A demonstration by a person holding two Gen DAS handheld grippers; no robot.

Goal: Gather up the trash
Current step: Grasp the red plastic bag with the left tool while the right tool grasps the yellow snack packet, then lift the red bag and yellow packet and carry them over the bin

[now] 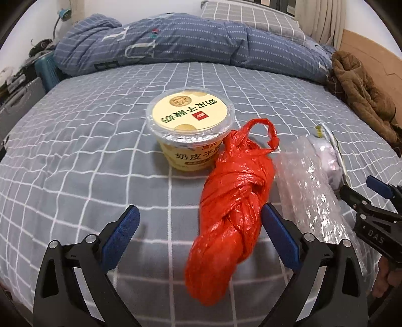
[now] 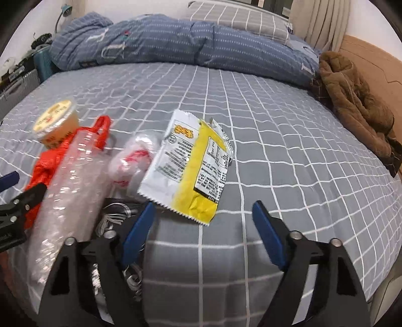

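Note:
Trash lies on a grey checked bed sheet. In the left wrist view my left gripper is open, its jaws on either side of the near part of a knotted red plastic bag. Behind it stands a yellow yogurt cup. A roll of bubble wrap lies to the right. In the right wrist view my right gripper is open, just short of a yellow and white snack wrapper. A crumpled white wrapper, the bubble wrap, red bag and cup lie left.
A folded blue quilt and a checked pillow lie at the back of the bed. A brown jacket lies at the right edge by the wooden headboard. A dark printed bag lies under my right gripper's left finger.

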